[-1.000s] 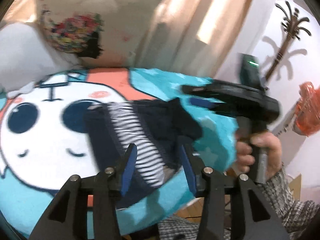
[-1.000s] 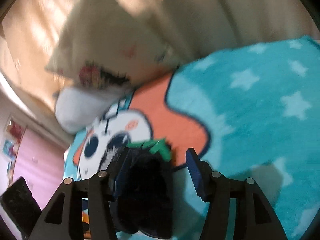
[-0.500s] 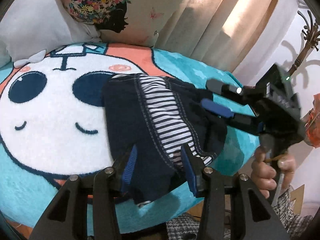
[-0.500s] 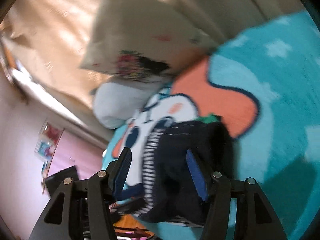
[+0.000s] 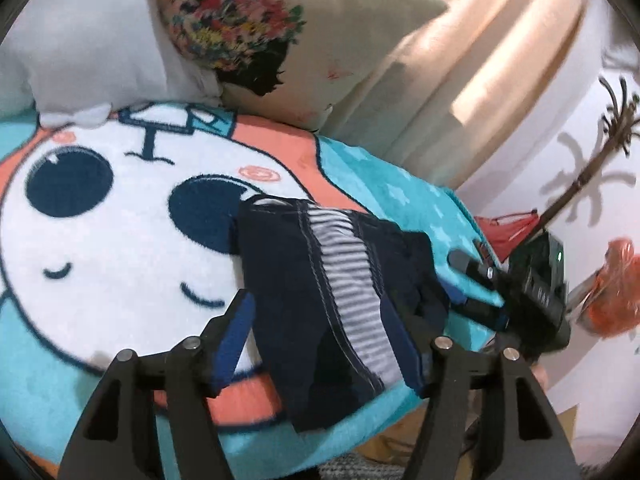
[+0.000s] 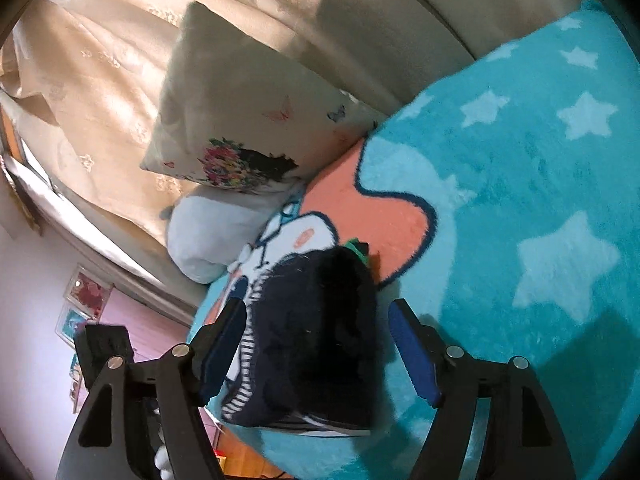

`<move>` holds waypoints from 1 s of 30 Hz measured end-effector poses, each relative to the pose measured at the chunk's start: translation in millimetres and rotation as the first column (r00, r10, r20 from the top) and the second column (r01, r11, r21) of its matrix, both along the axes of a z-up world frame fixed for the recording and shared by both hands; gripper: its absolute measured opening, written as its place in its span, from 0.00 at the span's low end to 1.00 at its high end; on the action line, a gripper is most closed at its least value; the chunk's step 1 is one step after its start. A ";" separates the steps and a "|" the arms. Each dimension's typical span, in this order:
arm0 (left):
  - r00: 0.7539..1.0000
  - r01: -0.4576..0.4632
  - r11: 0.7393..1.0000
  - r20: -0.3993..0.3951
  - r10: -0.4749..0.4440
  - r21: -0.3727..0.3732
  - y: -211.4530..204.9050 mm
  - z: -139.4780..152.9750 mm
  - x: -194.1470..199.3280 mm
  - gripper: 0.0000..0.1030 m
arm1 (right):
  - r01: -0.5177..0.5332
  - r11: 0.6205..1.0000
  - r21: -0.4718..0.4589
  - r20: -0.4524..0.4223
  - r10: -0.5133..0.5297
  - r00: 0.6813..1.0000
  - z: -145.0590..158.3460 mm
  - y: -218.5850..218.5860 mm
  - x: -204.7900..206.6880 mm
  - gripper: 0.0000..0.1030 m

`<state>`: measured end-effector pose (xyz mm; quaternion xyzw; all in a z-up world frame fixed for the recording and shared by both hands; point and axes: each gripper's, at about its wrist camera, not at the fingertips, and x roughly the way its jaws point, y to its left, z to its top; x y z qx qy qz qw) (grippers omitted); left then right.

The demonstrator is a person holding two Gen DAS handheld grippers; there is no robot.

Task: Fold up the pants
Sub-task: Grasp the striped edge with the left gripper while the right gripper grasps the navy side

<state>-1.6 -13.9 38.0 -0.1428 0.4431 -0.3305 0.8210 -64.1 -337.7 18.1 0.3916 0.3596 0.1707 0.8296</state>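
The dark navy pants (image 5: pixel 320 292) lie folded in a compact bundle on the teal cartoon blanket (image 5: pixel 100 260), with a white-and-navy striped lining showing. They also show in the right wrist view (image 6: pixel 316 340). My left gripper (image 5: pixel 320 336) is open, its jaws on either side of the bundle's near end, holding nothing. My right gripper (image 6: pixel 316 348) is open and empty around the bundle from the other side. The right gripper also shows in the left wrist view (image 5: pixel 480 292) at the bundle's right edge.
A floral cushion (image 5: pixel 272 32) and a grey pillow (image 5: pixel 80 52) rest at the blanket's far side against beige curtains (image 6: pixel 100 80). The blanket's edge drops off close to the bundle (image 5: pixel 360 440). A coat stand (image 5: pixel 592 168) and an orange object (image 5: pixel 616 292) stand at the right.
Both grippers have shifted around the bundle and the views have swung. The pants have stayed folded on the blanket. Both jaws stay open.
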 end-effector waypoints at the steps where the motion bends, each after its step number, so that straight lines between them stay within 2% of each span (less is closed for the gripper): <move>1: 1.000 0.003 1.000 -0.016 -0.004 -0.012 -1.3 -3.0 6.5 0.62 | -0.005 1.000 0.005 -0.009 0.005 1.000 -3.4 1.8 2.8 0.76; 7: 0.992 0.047 0.997 -0.113 -0.053 -0.061 -21.0 -24.5 37.4 0.64 | -0.045 0.999 0.000 -0.040 0.045 0.998 -17.9 14.8 18.4 0.76; 11: 0.994 0.062 0.997 -0.087 -0.065 -0.035 -35.6 -24.9 35.2 0.72 | -0.080 0.997 -0.010 -0.027 0.080 0.996 -20.5 25.7 26.3 0.76; 12: 0.994 0.068 0.997 -0.079 -0.070 -0.027 -37.9 -23.7 33.4 0.72 | -0.084 0.996 -0.024 -0.025 0.084 0.996 -20.6 29.4 27.3 0.74; 13: 0.994 0.080 0.997 -0.070 -0.081 -0.021 -39.7 -22.0 31.0 0.72 | -0.089 0.995 -0.039 -0.023 0.088 0.996 -20.1 32.8 27.7 0.68; 15: 0.994 0.091 0.996 -0.058 -0.091 -0.008 -40.0 -20.0 26.9 0.51 | -0.098 0.993 -0.062 -0.022 0.097 0.995 -19.6 38.2 27.2 0.57; 16: 0.994 0.092 0.996 -0.057 -0.092 0.005 -39.1 -19.8 25.6 0.37 | -0.099 0.993 -0.065 -0.021 0.098 0.995 -19.1 38.2 26.5 0.50; 17: 0.994 0.090 0.996 -0.056 -0.090 0.004 -36.7 -19.0 24.9 0.33 | -0.099 0.993 -0.068 -0.020 0.098 0.995 -18.5 38.0 25.8 0.47; 19: 0.995 0.081 0.996 -0.064 -0.083 -0.019 -31.5 -17.3 24.7 0.29 | -0.100 0.993 -0.061 -0.015 0.099 0.995 -16.4 36.6 24.3 0.42; 26: 0.999 0.043 0.998 -0.029 -0.045 -0.044 -17.9 2.0 24.8 0.25 | -0.125 0.987 -0.100 0.048 0.130 0.990 13.8 54.6 23.6 0.40; 30: 1.000 -0.001 0.999 -0.007 0.001 -0.047 -2.6 16.4 38.0 0.25 | -0.154 0.980 -0.128 0.078 0.165 0.983 34.2 71.4 37.9 0.40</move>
